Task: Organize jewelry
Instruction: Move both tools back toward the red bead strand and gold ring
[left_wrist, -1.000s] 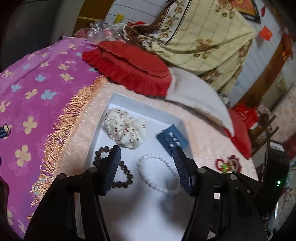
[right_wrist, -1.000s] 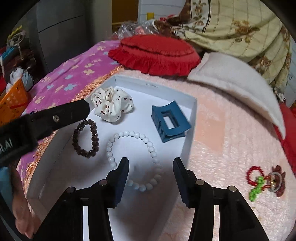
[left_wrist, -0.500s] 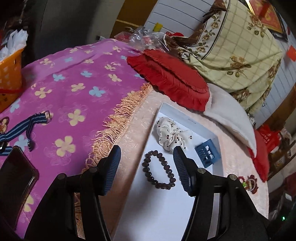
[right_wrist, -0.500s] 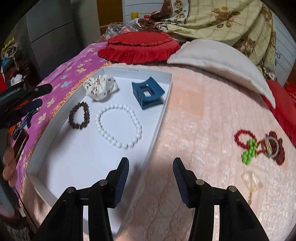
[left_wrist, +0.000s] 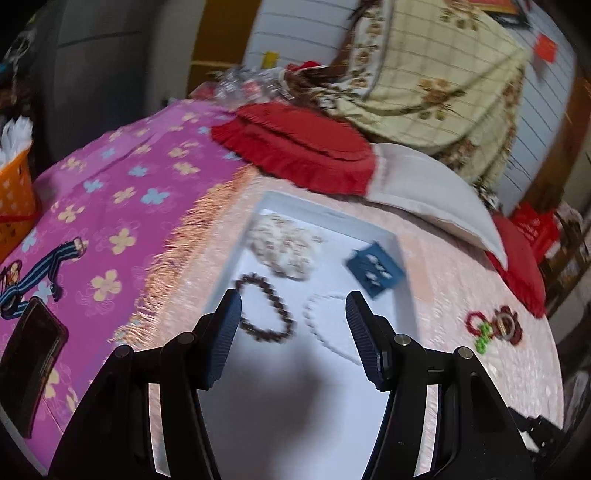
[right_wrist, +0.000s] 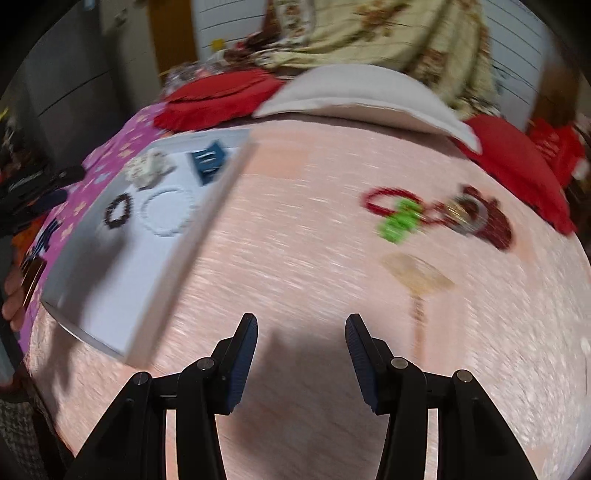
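Left claw (left_wrist: 293, 308) is hanging released, jaws apart with nothing between the pads, over the shallow white rectangular tray (left_wrist: 325, 216) that is sitting on the pale pink textured bedspread (left_wrist: 461, 280). In the left wrist view the dark brown beaded bracelet (left_wrist: 266, 314) is lying in the tray at about 11 o'clock from the claw, just beyond the left finger tip. The white pearl-bead bracelet (left_wrist: 332, 325) is lying at about 1 o'clock, partly hidden behind the right finger. Farther up the tray, at 12 o'clock, the cream spotted fabric scrunchie (left_wrist: 284, 247) is sitting, and the blue plastic claw hair clip (left_wrist: 375, 273) is lying at 1 o'clock by the tray's right wall. Frame is motion-blurred.

Right claw (right_wrist: 301, 321) is also released and empty, hanging over bare bedspread, outside the tray, which is lying at 10 o'clock from it. The unsorted pieces are lying at about 1 o'clock, well apart from the claw: a red bead bracelet (right_wrist: 388, 199), a bright green bead cluster (right_wrist: 400, 221) touching it, and a dark red bracelet pile (right_wrist: 487, 218) with a ring-like piece I cannot make out. A translucent amber fan-shaped hair piece (right_wrist: 413, 277) is lying nearer, at 1 o'clock.

A red ruffled cushion (left_wrist: 295, 147) and a white pillow (left_wrist: 424, 188) are lying beyond the tray.
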